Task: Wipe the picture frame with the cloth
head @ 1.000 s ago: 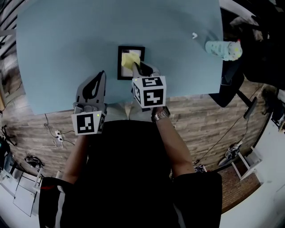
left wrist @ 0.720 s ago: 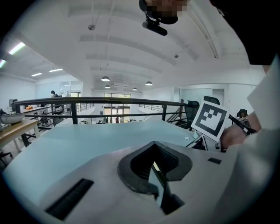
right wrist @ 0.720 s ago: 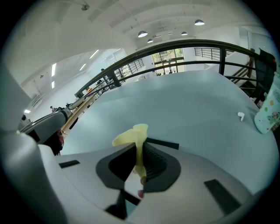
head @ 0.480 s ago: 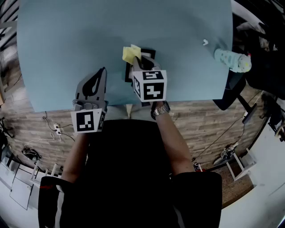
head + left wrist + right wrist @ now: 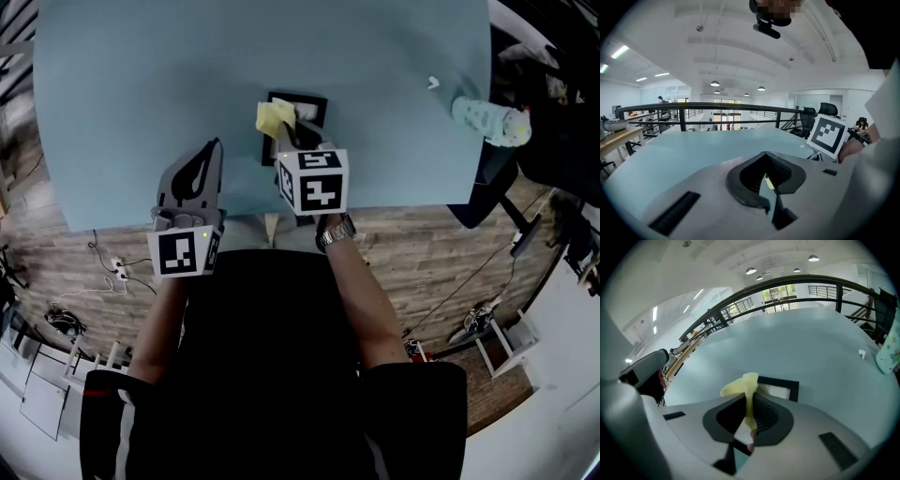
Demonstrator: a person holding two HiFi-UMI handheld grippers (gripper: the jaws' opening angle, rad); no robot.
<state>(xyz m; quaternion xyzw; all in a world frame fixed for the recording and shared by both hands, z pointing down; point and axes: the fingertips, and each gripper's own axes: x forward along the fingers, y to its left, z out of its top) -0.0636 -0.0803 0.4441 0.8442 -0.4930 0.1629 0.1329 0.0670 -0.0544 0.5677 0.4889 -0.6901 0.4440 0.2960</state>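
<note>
Picture frame [image 5: 309,105]: black-edged with a pale inside, lying flat on the table, upper centre of the head view; its near part is hidden behind the right gripper.
Cloth [image 5: 272,116]: yellow and bunched, at the upper left part of the frame's border in the head view; whether it presses on the frame cannot be told.
Right gripper [image 5: 284,131]: fingers closed on the cloth, which stands up between them in the right gripper view [image 5: 746,390], with the frame's black border [image 5: 780,380] just behind it.
Left gripper [image 5: 215,150]: lower left of the frame and apart from it, over the near part of the table; its fingers [image 5: 776,168] are brought together with only a thin sliver between them and nothing held.
Table [image 5: 141,75]: light blue, filling the upper part of the head view.
Pale patterned thing [image 5: 487,119]: lying at the table's right edge, upper right of the head view.
Small white thing [image 5: 432,83]: on the table just left of the patterned thing.
</note>
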